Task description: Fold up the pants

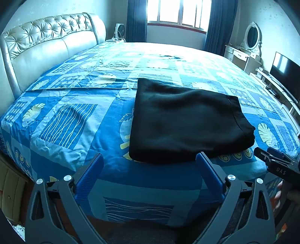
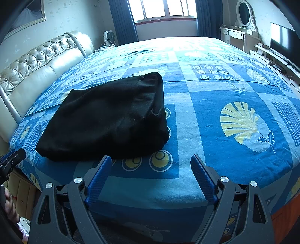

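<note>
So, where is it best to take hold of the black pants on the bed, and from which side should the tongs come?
Probably the near right corner of the pants, where the layers stack into a thick rounded edge that lifts off the sheet. Come from the bed's near edge, low and level, with the open right tongs. That corner lies just ahead and left of them, so the fingers could close over all layers together.

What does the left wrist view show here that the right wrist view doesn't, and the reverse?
Only the left wrist view shows the right tool at its right edge, and the left tool, open, with the near edge of the folded black pants between its fingers' tips.

Only the right wrist view shows the framed picture above the headboard, the large shell print on the sheet, and the right tool open over bare sheet beside the pants.

Both show the pants folded on the blue patterned bed, the window, the mirror dresser and the TV.
</note>
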Tool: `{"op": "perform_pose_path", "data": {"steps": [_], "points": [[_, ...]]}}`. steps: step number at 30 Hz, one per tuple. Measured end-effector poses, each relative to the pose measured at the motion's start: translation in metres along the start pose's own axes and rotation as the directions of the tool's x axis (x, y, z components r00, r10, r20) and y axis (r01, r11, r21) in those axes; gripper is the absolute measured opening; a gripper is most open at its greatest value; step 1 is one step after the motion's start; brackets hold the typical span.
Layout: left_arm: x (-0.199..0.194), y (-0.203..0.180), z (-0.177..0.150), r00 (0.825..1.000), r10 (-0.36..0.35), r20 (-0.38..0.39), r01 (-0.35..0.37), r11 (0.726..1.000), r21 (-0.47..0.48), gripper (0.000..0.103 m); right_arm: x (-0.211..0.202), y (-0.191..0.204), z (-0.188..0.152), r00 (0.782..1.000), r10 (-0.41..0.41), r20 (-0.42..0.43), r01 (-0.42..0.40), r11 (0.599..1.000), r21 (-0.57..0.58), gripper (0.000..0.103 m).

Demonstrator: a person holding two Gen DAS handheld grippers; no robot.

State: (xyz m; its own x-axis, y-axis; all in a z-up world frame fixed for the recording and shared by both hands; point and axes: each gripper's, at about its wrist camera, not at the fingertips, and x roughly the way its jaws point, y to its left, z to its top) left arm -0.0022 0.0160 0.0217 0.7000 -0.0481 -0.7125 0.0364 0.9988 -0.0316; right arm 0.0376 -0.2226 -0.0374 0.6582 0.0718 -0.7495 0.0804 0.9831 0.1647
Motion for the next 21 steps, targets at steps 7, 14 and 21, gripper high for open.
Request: {"op": "perform_pose_path", "data": {"steps": [7, 14, 21], "points": [[-0.0022, -0.0012, 0.0000, 1.000, 0.008, 0.005, -0.008, 1.000, 0.007, 0.099, 0.0016, -0.0004, -0.0009, 1.000, 0.004, -0.005, -0.004, 1.000, 0.006, 0.085], [-0.0017, -0.0008, 0.0002, 1.000, 0.027, 0.002, -0.027, 1.000, 0.015, 0.099, 0.0033, 0.0010, -0.0020, 1.000, 0.009, -0.011, -0.009, 1.000, 0.002, 0.085], [-0.0007, -0.0007, 0.0007, 0.999, 0.036, -0.008, -0.036, 0.999, 0.009, 0.099, 0.0033, 0.0026, -0.0029, 1.000, 0.015, -0.014, -0.015, 1.000, -0.002, 0.085]]}}
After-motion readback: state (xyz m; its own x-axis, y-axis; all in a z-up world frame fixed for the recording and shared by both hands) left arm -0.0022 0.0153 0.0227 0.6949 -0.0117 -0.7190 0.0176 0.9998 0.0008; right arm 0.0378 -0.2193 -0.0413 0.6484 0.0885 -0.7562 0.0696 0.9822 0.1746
